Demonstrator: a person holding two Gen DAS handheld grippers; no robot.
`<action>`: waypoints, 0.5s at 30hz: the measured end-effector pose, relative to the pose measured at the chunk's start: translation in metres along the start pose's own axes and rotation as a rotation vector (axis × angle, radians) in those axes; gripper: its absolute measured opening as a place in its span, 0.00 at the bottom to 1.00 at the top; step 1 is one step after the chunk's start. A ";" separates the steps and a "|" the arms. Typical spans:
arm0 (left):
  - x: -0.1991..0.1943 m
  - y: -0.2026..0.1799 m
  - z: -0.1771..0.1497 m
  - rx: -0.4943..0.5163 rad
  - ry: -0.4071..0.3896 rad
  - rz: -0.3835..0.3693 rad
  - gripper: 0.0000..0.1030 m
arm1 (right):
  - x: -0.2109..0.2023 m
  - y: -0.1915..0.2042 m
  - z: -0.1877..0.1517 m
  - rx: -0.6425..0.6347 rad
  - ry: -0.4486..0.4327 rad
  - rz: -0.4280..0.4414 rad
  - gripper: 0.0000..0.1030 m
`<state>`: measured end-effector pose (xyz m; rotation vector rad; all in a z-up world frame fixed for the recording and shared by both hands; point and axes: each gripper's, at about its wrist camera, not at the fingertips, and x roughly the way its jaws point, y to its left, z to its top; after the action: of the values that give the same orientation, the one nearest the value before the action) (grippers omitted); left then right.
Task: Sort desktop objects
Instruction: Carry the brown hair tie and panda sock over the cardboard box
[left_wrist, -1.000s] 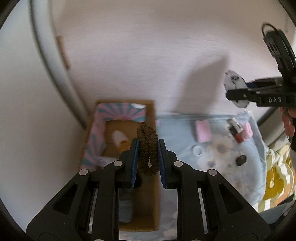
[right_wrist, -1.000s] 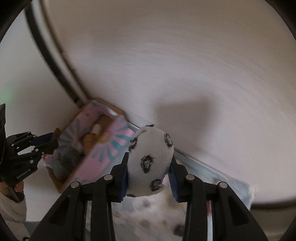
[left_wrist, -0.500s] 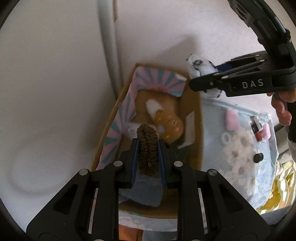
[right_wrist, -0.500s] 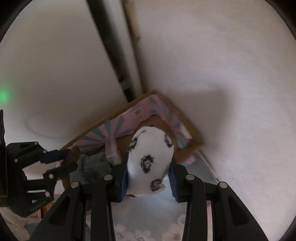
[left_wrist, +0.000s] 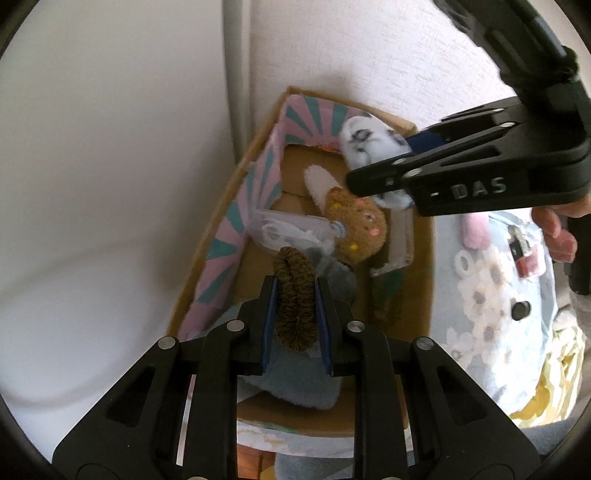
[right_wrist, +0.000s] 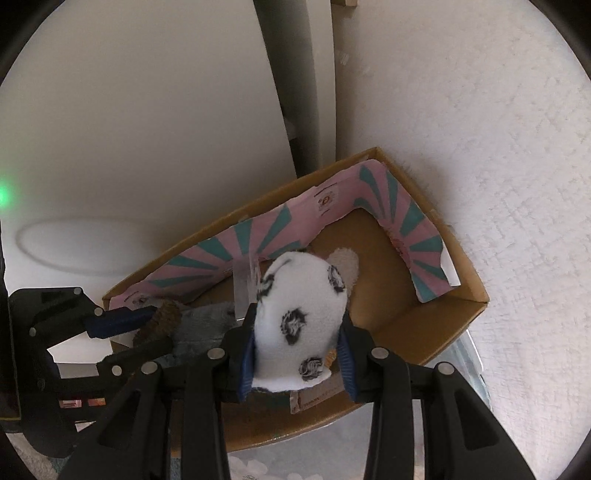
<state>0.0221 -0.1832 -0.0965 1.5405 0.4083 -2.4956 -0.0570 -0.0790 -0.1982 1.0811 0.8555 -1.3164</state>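
Now both grippers hang over the box, each with a load. The left gripper (left_wrist: 295, 306) is clamped tight on a brown hair scrunchie (left_wrist: 293, 295), which stands upright between the blue pads, poised over the near end of the cardboard box (left_wrist: 421, 295). Just past it lie a grey fuzzy cloth (left_wrist: 332, 269), a clear plastic packet (left_wrist: 288, 229) and a brown plush toy (left_wrist: 354, 229) already down inside. At the far end, the right gripper (right_wrist: 297, 350) is squeezing a white plush with black spots (right_wrist: 299, 314), its jaws held a little apart by the soft body, just above the pink-and-teal liner (right_wrist: 406, 221). To the right of the box, on the floral cloth (left_wrist: 491, 325), a pink piece (left_wrist: 476, 229) and a small black knob (left_wrist: 521, 310) still wait their turn.

So this looks like the drop-off step of the sort. Next up, by my reading, each claw needs to let go over a free patch of box floor, then pull back without snagging the other tool, since the two sit close together here.
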 end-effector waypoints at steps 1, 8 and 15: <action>0.000 -0.002 0.000 0.003 0.001 -0.029 0.18 | 0.002 0.002 0.001 -0.001 0.007 0.002 0.36; -0.011 -0.014 0.000 0.038 -0.051 0.033 0.96 | -0.006 0.004 0.000 0.018 -0.022 0.015 0.95; -0.022 -0.009 -0.001 0.000 -0.082 0.017 1.00 | -0.017 -0.009 -0.006 0.091 -0.041 0.025 1.00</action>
<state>0.0304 -0.1741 -0.0758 1.4304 0.3807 -2.5356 -0.0671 -0.0674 -0.1851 1.1286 0.7559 -1.3630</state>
